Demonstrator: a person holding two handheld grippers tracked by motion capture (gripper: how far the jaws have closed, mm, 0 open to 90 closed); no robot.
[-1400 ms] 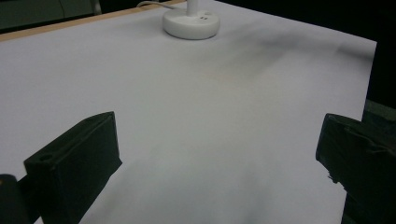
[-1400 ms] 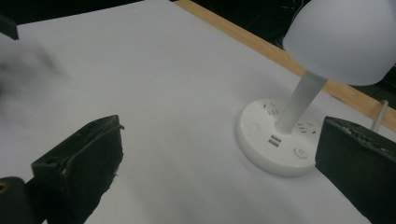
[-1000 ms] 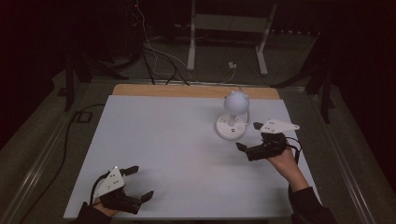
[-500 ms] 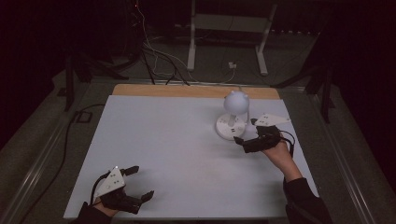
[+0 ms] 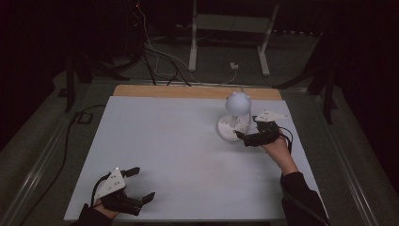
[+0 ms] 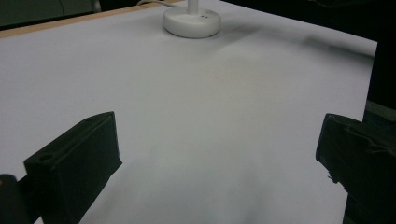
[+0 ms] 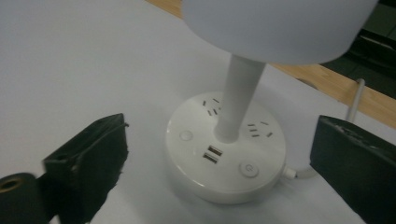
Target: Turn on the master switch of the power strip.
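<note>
The left gripper (image 5: 136,184) sits at the near left corner of the white table (image 5: 164,141), held in the person's left hand (image 5: 106,207). Its 2 black jaws are spread wide and hold nothing. In the left gripper view only bare white table lies between the jaws, and the round base (image 6: 192,22) of a lamp stands far ahead of them, near the far edge. The right gripper (image 5: 241,137) is farther up the table on the right side, held in the person's right hand (image 5: 277,147). Its 2 jaws are also spread wide and grip nothing. In the right gripper view the white lamp (image 7: 233,135) stands just ahead of the jaws and in the gap between them, close but not touching either one. The lamp base has 2 round buttons (image 7: 249,170), 2 USB slots (image 7: 212,154) facing the jaws, and plug holes on top. A thin white stem (image 7: 238,95) goes up from the middle of the base to a round white shade (image 7: 280,28) above the jaws. A white cord (image 7: 299,173) leaves the base near the right jaw. Past the lamp is the wooden strip (image 5: 188,91) at the table's far edge, and beyond that a dark floor with cables (image 5: 160,56).
</note>
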